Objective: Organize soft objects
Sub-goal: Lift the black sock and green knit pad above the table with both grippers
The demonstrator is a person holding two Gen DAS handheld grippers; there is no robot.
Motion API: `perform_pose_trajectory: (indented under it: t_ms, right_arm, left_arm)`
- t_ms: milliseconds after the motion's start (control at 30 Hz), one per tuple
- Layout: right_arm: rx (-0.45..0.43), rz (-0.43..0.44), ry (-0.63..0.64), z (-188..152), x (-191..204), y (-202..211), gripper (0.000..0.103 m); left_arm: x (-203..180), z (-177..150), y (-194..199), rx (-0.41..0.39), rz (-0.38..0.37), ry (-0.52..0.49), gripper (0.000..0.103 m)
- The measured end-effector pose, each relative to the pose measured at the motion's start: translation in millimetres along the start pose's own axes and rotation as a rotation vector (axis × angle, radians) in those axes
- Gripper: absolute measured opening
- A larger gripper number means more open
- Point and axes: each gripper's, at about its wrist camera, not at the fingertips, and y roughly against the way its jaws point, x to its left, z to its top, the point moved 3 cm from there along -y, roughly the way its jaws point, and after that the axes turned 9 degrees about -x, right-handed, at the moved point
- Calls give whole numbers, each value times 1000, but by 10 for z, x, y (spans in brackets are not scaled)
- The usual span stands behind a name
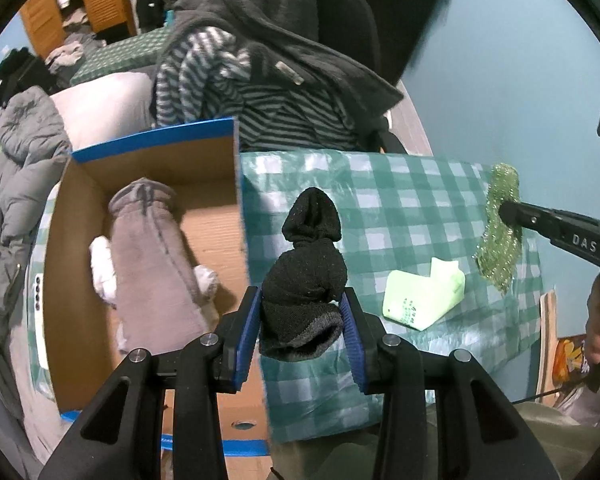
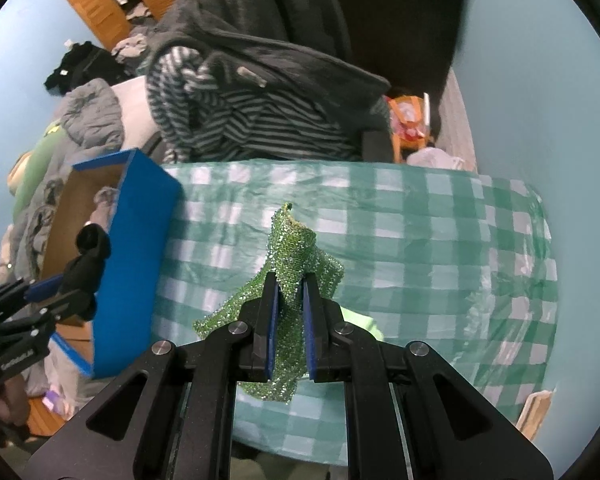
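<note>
the left gripper [image 1: 303, 316] pinches a rolled black sock [image 1: 306, 268] just beside the cardboard box [image 1: 152, 200]; the right gripper [image 2: 291, 320] clamps a green glittery cloth [image 2: 296, 252] above the checked tabletop [image 2: 420, 240]. carrying step, seemingly; next, move over the box and release.

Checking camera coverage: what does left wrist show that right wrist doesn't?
Left wrist only: the grey garment and white cloth lying inside the box, and the whole pale green packet on the checked cloth.

Right wrist only: an orange item on the floor beyond the table, and the box's blue outer wall.

Both: black sock clamped in the left gripper, glittery green cloth in the right gripper, striped garment.
</note>
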Motion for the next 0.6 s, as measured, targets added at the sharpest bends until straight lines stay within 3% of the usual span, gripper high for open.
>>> perform_pose_trajectory:
  t_ms: [600]
  right_arm:
    - [-23, 131, 150, 284, 933, 27, 9]
  left_arm:
    - [723, -21, 348, -63, 71, 155, 40]
